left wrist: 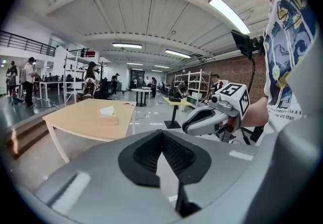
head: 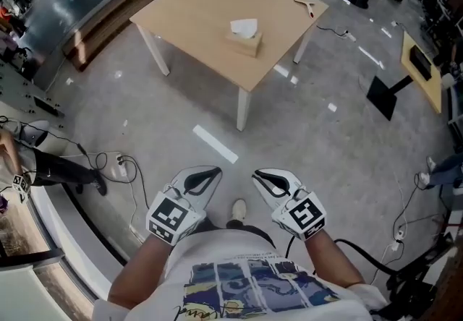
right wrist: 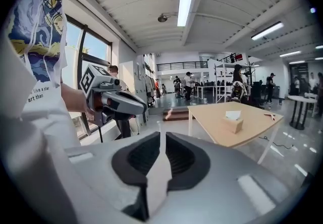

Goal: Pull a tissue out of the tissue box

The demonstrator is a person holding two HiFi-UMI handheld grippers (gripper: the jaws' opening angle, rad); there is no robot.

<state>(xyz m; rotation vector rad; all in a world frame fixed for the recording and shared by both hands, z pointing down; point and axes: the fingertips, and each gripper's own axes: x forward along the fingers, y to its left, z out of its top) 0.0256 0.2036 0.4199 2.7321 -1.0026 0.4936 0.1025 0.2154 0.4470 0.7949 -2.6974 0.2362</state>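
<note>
Although both tools are up and pointed roughly toward the work, nothing of the task has been done yet. The tissue box (head: 244, 43) stands alone near the middle of the pale wooden counter (head: 195, 12). A white tissue (head: 244, 26) sticks up from its top slot, untouched. The counter is well apart from the person, across a stretch of grey floor (head: 217, 117). A small forked wooden piece (head: 305, 5) lies near one corner of it; I cannot tell what that is.

The left hand-held gripper (head: 211, 175) is held close to the person's body. Its own view shows its black pads meeting at the tips, with nothing between them. The right hand-held gripper (head: 260, 178) is just beside it, at about the same height. Its jaws stand a narrow slit apart, and only floor shows through the gap. Neither tool carries anything.

Judging by this, the whole job remains. The person has to close the distance to the counter and bring one tool down over the box. Its jaws must part enough to take the raised tissue, then pinch it and draw it up and out. The box looks light, so it may lift along with the tissue. The other tool may have to steady it.
</note>
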